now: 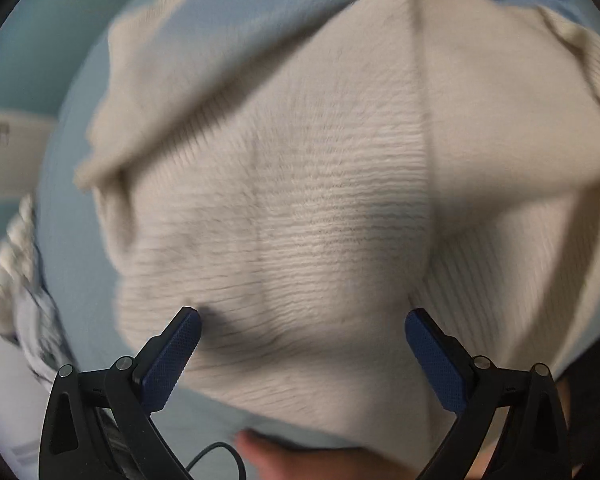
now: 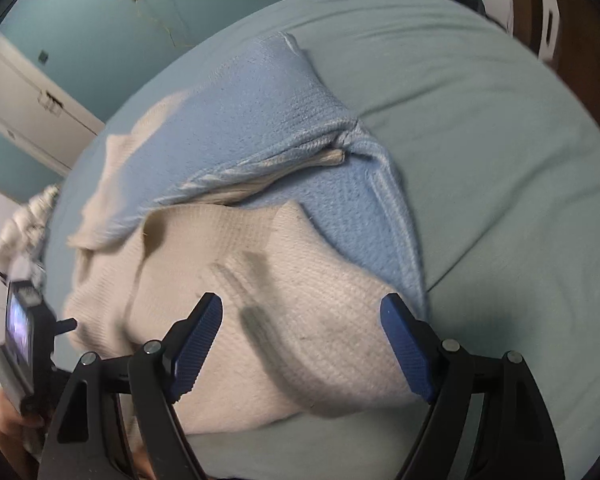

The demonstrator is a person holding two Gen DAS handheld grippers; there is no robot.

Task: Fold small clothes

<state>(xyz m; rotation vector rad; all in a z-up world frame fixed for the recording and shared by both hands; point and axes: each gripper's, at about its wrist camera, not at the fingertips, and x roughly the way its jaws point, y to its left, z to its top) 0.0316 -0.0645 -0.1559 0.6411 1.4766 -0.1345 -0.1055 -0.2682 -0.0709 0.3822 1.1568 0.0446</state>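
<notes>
A cream knitted sweater (image 1: 320, 208) lies partly folded on the bed and fills the blurred left wrist view. My left gripper (image 1: 303, 322) is open and empty, just above the sweater's near part. In the right wrist view the cream sweater (image 2: 300, 320) lies on top of a light blue knitted garment (image 2: 268, 120). My right gripper (image 2: 301, 312) is open and empty, hovering over the cream sweater's near right part. The left gripper's body (image 2: 24, 344) shows at the left edge of that view.
The bed has a pale green sheet (image 2: 500, 160) with free sheet to the right of the clothes. A bundle of other fabric (image 2: 32, 216) lies at the bed's left edge. A white door (image 2: 28, 108) and teal wall stand behind.
</notes>
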